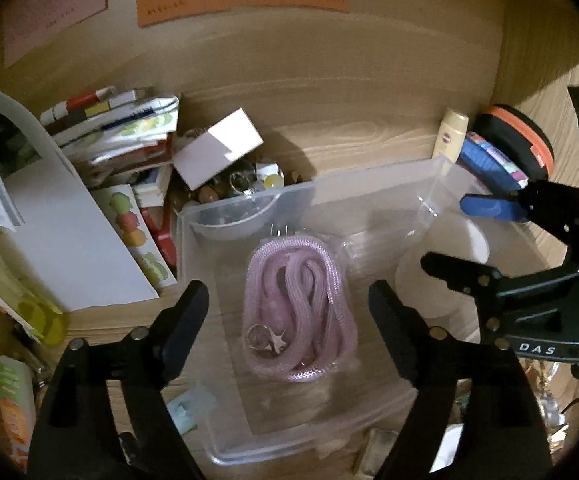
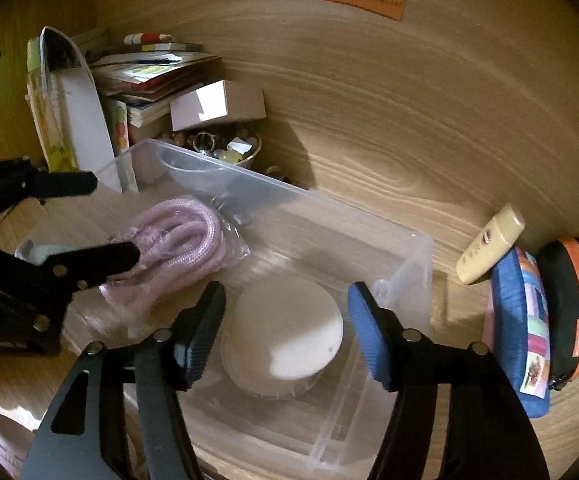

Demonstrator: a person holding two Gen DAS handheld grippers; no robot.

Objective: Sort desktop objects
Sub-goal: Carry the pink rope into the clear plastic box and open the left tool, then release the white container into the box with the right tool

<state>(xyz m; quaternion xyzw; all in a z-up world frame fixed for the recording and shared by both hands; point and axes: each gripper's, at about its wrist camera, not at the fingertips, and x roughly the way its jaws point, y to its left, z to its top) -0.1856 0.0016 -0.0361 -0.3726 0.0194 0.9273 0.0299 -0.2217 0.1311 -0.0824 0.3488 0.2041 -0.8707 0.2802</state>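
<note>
Pink cord (image 1: 297, 308) and white jar (image 2: 285, 336) inside clear bin (image 2: 401, 276).

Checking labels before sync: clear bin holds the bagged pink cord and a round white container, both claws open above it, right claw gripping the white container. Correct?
Not quite. The right claw grips nothing: in the right wrist view its jaws stand open on either side of the round white container, not touching it. The rest holds: the bagged pink cord lies in the clear bin, and the left claw is open.
</note>
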